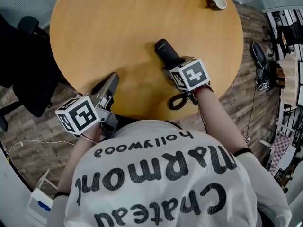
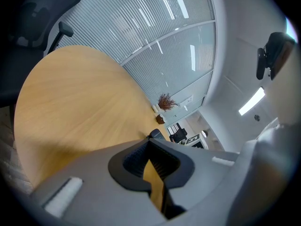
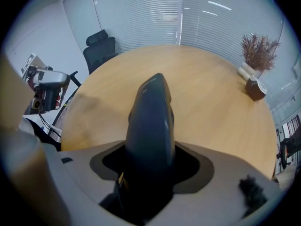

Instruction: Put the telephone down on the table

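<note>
A black telephone handset point(image 1: 165, 51) points away from me over the round wooden table point(image 1: 118, 27). My right gripper point(image 1: 171, 64) is shut on its near half, and its coiled cord point(image 1: 180, 100) hangs off the table's near edge. In the right gripper view the handset point(image 3: 153, 121) fills the space between the jaws of that gripper point(image 3: 150, 168) and stretches out over the tabletop point(image 3: 211, 102); whether it touches the wood I cannot tell. My left gripper point(image 1: 111, 82) rests at the table's near-left edge, shut and empty, as the left gripper view point(image 2: 153, 166) also shows.
A small cup point(image 1: 218, 1) stands at the table's far right edge, near a pot with dried twigs point(image 3: 256, 86). A black office chair point(image 1: 23, 70) stands left of the table. Wood-pattern floor and more furniture lie to the right.
</note>
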{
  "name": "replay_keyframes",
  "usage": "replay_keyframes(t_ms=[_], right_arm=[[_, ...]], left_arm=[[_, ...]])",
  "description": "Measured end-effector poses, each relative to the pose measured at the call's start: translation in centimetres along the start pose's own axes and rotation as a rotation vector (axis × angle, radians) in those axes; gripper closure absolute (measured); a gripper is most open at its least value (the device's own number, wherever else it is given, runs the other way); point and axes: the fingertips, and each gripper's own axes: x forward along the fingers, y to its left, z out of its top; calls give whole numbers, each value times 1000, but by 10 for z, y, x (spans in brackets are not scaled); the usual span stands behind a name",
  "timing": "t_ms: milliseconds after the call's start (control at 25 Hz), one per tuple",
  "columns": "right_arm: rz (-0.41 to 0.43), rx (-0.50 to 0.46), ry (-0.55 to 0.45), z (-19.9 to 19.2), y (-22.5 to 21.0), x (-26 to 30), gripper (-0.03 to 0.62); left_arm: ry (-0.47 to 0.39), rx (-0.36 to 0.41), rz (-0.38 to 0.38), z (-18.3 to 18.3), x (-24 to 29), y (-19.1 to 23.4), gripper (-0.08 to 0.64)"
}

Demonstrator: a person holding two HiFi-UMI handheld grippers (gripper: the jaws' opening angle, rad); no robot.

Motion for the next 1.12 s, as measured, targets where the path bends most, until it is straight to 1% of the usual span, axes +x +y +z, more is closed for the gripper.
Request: replay_keyframes(t_ms=[280,560,720,920,1120], right_arm=[[-37,-7,4,-1,-1,-1,301],[-46,1,-14,-1,-1,-2,301],[-39,-20,-32,0,-1,-2,299],[-14,-1,-49,0,-2,-2,299],[-13,14,-50,-1,-3,-2,293]], left_arm=[[-2,0,5,-3,-4,1,552],[-5,-1,5,-3,-7,1,552],[-3,-2,8,-5,-7,1,552],[3,-5,12,-7,-7,1,552],[5,-3,14,-5,-9,2,552]])
